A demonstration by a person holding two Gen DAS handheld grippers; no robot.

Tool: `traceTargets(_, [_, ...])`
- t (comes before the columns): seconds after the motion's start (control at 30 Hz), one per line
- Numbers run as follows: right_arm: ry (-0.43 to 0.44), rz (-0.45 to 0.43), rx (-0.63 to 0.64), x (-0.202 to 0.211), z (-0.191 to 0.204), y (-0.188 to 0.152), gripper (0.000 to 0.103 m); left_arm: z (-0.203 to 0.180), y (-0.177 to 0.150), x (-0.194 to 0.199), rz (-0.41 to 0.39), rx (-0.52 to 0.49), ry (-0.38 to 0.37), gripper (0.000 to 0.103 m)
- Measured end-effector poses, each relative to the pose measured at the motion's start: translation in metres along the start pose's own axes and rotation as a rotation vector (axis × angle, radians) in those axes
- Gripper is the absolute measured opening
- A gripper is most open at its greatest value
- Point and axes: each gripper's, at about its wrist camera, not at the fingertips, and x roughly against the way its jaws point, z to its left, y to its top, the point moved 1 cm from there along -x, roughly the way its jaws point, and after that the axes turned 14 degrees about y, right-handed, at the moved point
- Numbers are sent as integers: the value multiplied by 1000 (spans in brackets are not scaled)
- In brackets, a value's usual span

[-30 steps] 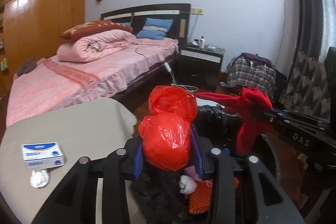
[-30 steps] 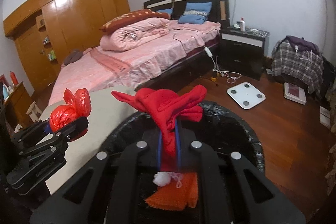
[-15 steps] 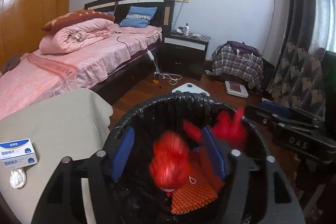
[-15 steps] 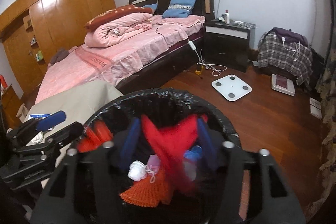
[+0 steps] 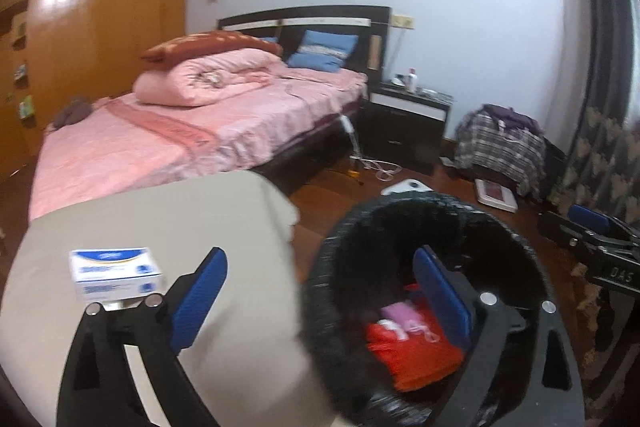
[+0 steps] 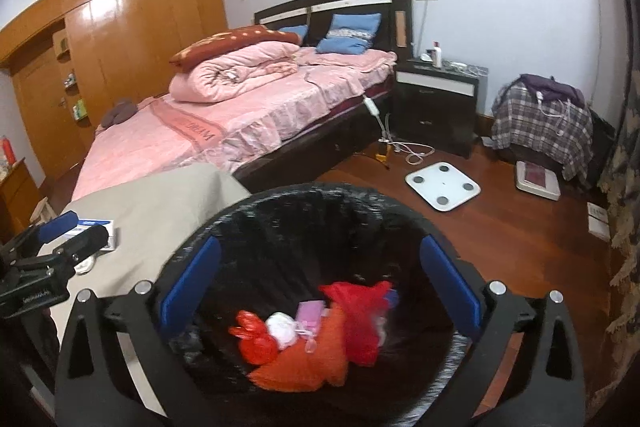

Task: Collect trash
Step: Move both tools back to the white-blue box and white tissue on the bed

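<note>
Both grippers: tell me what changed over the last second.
The left gripper let go of its knotted red plastic bag and the right gripper let go of its crumpled red bag; both now lie in the black-lined round trash bin. Both jaws stand open and empty. The left gripper has swung left toward the beige table. The blue-and-white box stayed put.

Home bedroom, bed (image 6: 248, 115), nightstand (image 6: 436, 107), wardrobe (image 6: 120, 47)
</note>
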Motion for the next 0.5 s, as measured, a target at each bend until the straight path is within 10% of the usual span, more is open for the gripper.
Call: traceTargets(0.5, [154, 71, 77, -51, 102, -1, 98, 138, -39, 25, 22, 130, 279, 95])
